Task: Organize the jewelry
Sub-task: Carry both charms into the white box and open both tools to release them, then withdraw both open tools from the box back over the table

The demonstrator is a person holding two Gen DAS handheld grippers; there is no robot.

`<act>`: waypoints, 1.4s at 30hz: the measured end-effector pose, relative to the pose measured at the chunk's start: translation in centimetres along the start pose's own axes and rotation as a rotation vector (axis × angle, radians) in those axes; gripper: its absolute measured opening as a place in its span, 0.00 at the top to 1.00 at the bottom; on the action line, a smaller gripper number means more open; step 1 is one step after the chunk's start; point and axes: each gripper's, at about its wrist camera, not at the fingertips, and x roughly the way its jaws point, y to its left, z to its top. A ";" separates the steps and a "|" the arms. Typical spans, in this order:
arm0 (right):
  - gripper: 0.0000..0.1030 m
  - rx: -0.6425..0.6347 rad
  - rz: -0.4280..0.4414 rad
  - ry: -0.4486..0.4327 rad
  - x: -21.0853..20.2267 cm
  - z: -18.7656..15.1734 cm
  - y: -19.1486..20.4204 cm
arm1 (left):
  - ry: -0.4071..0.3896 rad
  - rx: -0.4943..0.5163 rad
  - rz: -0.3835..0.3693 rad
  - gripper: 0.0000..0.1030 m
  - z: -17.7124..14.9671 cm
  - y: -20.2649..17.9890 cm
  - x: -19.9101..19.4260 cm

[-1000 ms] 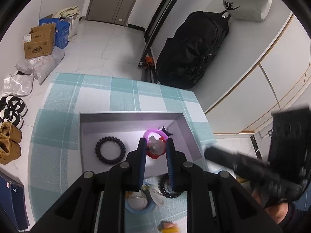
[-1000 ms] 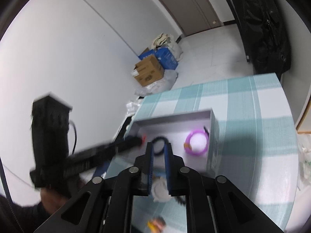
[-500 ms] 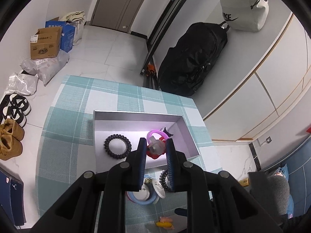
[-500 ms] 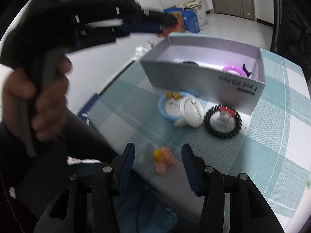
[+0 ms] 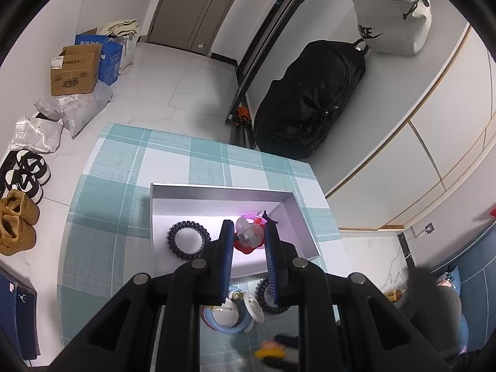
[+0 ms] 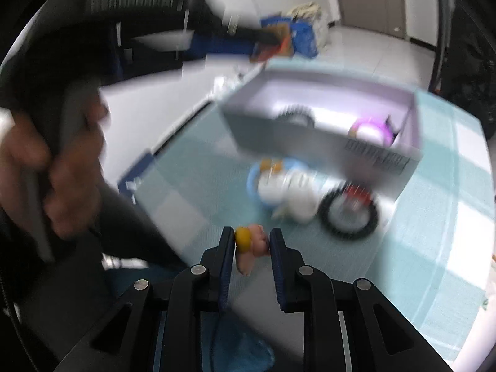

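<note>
Left hand-held gripper [image 5: 248, 232]: clenched on a clear-and-red chunky plastic ring [image 5: 248, 238], held above the open grey cardboard box [image 5: 217, 189].
Right hand-held gripper [image 6: 251, 241]: its blue-padded fingers sit on either side of a small pink-and-yellow figure ornament [image 6: 251, 243], which lies between them near the tabletop's near edge; motion blur hides whether the pads press on it, so I cannot tell if it is grasping or released.
Grey cardboard box: straight ahead of the left hand-held gripper, on the teal-and-white checked tabletop [image 5: 102, 217].
Black coiled hair tie [image 5: 188, 240]: inside the box, just left of the left fingers.
Pink plastic bangle [image 5: 248, 217]: inside the box, just beyond the held ring, partly hidden by it.
Light blue round bangle [image 6: 252, 183]: outside the box, ahead of the right hand-held gripper, touching a white round compact [image 6: 294, 195].
Black beaded bracelet [image 6: 350, 214]: ahead and right of the right hand-held gripper, just beside the white compact, with a red piece inside its loop.
Left-hand holder: a blurred hand [image 6: 46, 167] grips the left tool's handle, far left of the right hand-held gripper.
</note>
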 end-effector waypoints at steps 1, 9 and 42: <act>0.79 0.022 0.012 -0.041 -0.9 0.6 -0.5 | 0.001 -0.006 0.000 0.86 0.1 0.1 0.1; 0.79 0.147 0.035 -0.253 -4.9 5.0 -4.2 | 0.019 -0.033 0.002 0.86 0.8 0.6 1.3; 0.31 0.373 -0.004 -0.293 -3.0 9.1 -10.7 | 0.106 -0.125 -0.020 0.39 2.3 1.9 4.2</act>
